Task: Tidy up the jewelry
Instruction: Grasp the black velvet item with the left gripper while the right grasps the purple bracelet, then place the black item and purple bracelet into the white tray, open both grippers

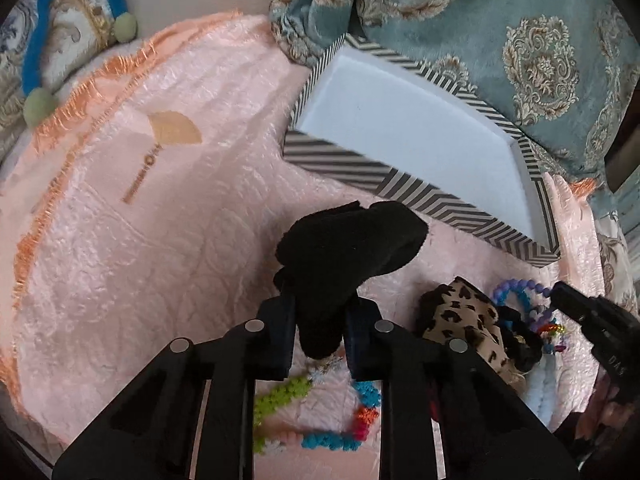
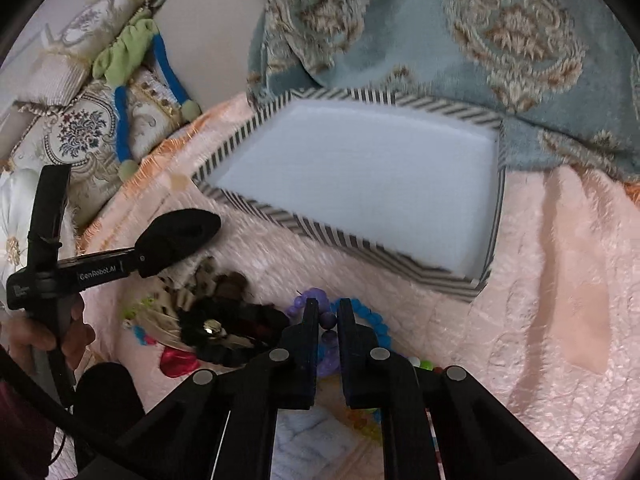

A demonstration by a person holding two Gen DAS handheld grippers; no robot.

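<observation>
Jewelry pile (image 2: 240,332) sits right under both grippers: left gripper (image 1: 320,320) clamps a black scrunchie (image 1: 348,248), right gripper (image 2: 328,320) pinches purple beads (image 2: 329,319), probably headed for the box (image 2: 360,184) ahead.

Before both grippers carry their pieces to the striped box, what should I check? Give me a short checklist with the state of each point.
1. Left gripper closed on the black fuzzy piece: ok.
2. Right gripper closed on the purple and blue bead bracelet: ok, a bead sits between the pads.
3. Bracelet free of the pile: cannot tell.
4. Striped box open, white inside bare: ok.
5. Way over the pink blanket to the box free: ok.
</observation>
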